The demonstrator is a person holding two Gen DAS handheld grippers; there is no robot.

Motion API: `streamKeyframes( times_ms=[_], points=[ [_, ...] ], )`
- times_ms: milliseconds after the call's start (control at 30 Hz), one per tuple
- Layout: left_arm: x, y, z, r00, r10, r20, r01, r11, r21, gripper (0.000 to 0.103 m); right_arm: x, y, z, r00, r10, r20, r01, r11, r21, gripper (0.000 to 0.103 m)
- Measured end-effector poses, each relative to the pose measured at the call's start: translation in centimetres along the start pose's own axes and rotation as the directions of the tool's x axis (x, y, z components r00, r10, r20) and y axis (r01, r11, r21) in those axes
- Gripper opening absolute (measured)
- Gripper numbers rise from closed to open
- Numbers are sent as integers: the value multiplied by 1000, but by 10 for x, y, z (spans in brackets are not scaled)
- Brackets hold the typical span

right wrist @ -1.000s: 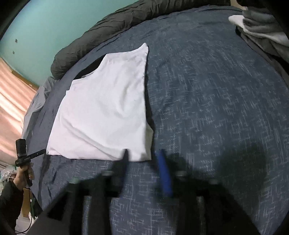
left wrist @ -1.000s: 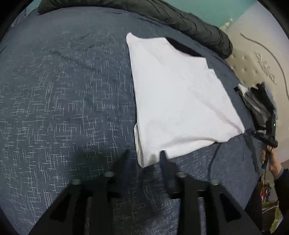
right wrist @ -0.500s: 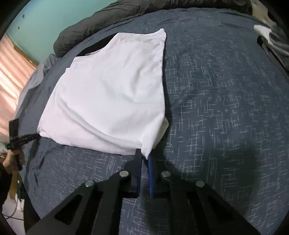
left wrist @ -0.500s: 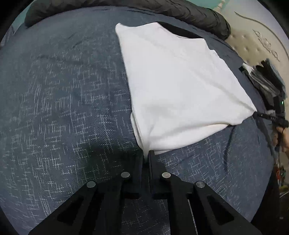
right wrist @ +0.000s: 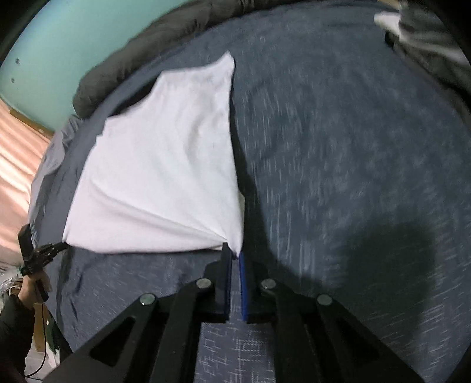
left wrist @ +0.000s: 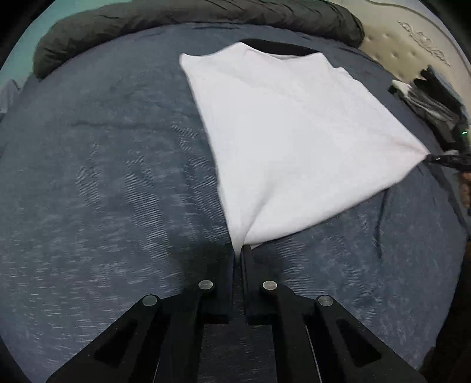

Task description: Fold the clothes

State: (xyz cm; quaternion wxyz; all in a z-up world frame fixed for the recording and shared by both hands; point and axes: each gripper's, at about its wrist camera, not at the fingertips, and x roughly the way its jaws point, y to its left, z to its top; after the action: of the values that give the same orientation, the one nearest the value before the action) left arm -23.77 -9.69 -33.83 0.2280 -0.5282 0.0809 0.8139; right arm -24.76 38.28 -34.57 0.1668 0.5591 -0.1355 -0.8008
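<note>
A white garment (left wrist: 291,138) lies partly folded on the dark blue bedspread (left wrist: 103,176). My left gripper (left wrist: 238,250) is shut on its near left corner, and the cloth pulls up into creases there. In the right wrist view the same white garment (right wrist: 159,176) spreads to the left, and my right gripper (right wrist: 234,254) is shut on its near right corner. Each view also shows the other gripper pinching the opposite corner: the right gripper (left wrist: 438,157) at the far right, the left gripper (right wrist: 54,247) at the far left. The near hem is stretched taut between them.
A dark grey rolled duvet (left wrist: 176,20) lines the far side of the bed. A pile of grey and white clothes (right wrist: 426,38) sits at the far right corner. A padded headboard (left wrist: 418,47) and teal wall (right wrist: 73,38) lie beyond. A hand (right wrist: 32,288) holds the left gripper.
Both grippers went from open around the garment's near corners to shut on them. The corners have since lifted and the hem has pulled taut between them.
</note>
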Motion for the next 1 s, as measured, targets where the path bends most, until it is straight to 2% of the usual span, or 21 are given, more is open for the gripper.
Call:
streamKeyframes(
  times_ms=[67,267,433,500,567,633,767,867,1000],
  points=[
    [1,-4,-2,1000,-12,2,11,1000,13,5,5,1,-2,1000,4,-2,-4,1000,-1,4],
    [-4,3,2,999,-35,21,36,998,-46,7,3,8,1,1000,-16,0,16,1000,-1,7],
    [-27,13,1,997,-27,76,36,992,-121,13,-21,15,5,997,-52,62,53,998,-22,21],
    [-42,18,-10,995,-21,100,39,984,-176,17,-34,10,6,992,-61,106,62,998,-1,34],
    [-47,24,-10,992,-27,121,54,974,-219,27,-38,12,10,991,-46,127,47,999,-2,36],
    [-49,29,-7,989,-37,142,73,964,-257,29,-36,21,20,991,-35,131,38,999,-21,36],
    [-35,35,24,986,-30,164,75,959,-274,30,-28,31,49,989,-6,145,10,1000,-28,38],
    [-20,48,52,984,-50,174,100,950,-296,35,-16,38,79,988,-9,152,15,999,-36,41],
    [-8,62,94,981,-40,188,96,949,-300,36,3,47,122,986,-39,162,48,998,-51,42]
  ],
)
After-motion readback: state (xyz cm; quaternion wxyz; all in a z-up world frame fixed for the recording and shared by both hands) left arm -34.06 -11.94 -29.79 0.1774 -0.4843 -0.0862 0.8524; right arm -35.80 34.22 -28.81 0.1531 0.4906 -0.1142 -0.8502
